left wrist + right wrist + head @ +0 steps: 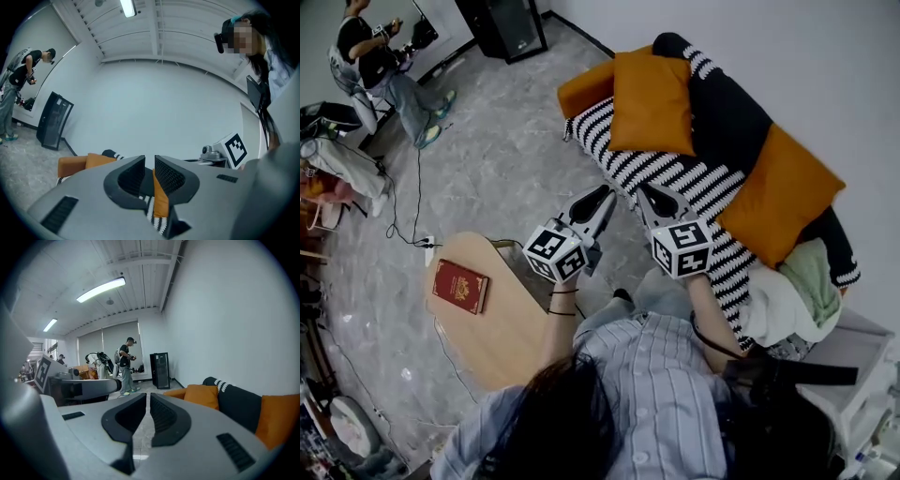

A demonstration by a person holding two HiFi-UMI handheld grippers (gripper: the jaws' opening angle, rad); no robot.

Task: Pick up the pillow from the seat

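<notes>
Furthest left, a person [375, 56] stands on the grey floor [487, 159], well apart from everything else. Nearer the wearer is a pale wooden table [502, 323] with 1 red book [460, 285] lying flat on it.

Next comes the left gripper [602, 199], held above the floor between table and sofa and pointing toward the sofa. Its own view shows its 2 jaws drawn in to a narrow slit with nothing gripped (the orange and the stripes seen through the slit lie beyond it).

Just beside it, the right gripper [651, 195] points the same way, its tip over the front edge of the striped seat [675, 173]. Its jaws are likewise closed to a thin gap and hold nothing.

On that seat, the orange pillow [652, 101] leans upright against the black backrest [727, 112], apart from both grippers. A flat orange cushion [586, 89] lies at the sofa's far end, touching the pillow's left side. Further right, a 3rd orange cushion [780, 192] rests against the backrest, and beyond it lies a bundled pale green and white blanket [797, 281].
</notes>
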